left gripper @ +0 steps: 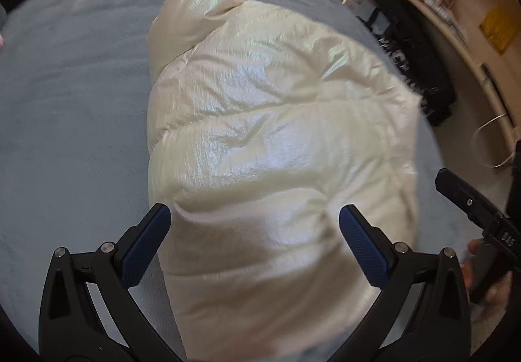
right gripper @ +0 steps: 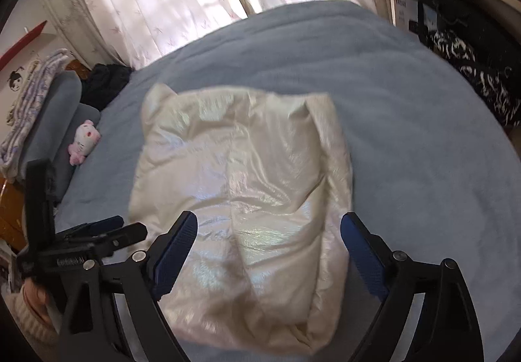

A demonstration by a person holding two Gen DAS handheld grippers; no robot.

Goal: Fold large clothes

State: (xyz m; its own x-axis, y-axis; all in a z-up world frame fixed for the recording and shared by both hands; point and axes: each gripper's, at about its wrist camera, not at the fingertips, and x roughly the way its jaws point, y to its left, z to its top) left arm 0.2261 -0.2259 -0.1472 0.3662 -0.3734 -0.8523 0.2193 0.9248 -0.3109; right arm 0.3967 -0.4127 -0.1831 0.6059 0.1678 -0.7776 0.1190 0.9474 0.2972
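Cream jacket (right gripper: 241, 199) on blue bed (right gripper: 407, 150); pink plush (right gripper: 84, 142) well apart.

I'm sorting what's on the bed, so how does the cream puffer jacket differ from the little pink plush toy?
The puffer jacket is large, shiny cream and folded flat mid-bed; the plush toy is small, matte pink and white, and sits propped at the bed's edge against a grey cushion. The jacket lies just ahead of both grippers; the toy sits far off. Both rest on the blue blanket.
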